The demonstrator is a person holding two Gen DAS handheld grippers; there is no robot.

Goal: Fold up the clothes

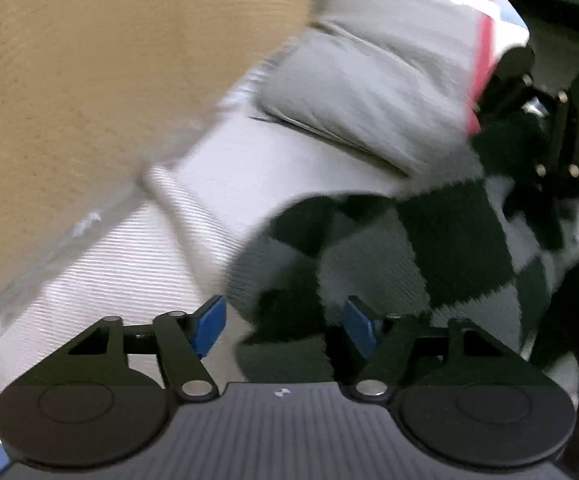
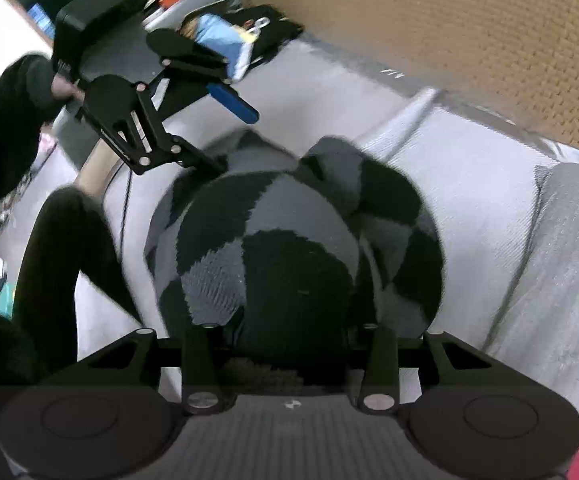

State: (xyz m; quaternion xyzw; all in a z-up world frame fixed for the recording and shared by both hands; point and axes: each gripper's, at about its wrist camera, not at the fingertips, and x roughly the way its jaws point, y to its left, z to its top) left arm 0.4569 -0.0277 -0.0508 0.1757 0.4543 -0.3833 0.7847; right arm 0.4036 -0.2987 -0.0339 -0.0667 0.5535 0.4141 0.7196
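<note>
A black and grey checkered knit garment (image 1: 429, 248) lies bunched on a white bed sheet (image 1: 249, 168). My left gripper (image 1: 285, 326) is open, its blue pads (image 1: 211, 324) on either side of the garment's near edge. In the right wrist view the garment (image 2: 289, 248) bulges up in front of my right gripper (image 2: 289, 340). Its fingers are hidden under the cloth, so I cannot tell how the jaws stand. The left gripper (image 2: 225, 136) also shows there, open, with one blue pad (image 2: 233, 102) above the cloth.
A tan headboard (image 1: 69, 80) runs along the bed's far side. A grey folded cloth (image 1: 361, 96) lies on the sheet beyond the garment, with a pink strip (image 1: 481, 72) beside it. A person's dark sleeve (image 2: 5, 120) and leg (image 2: 61, 260) are at the left.
</note>
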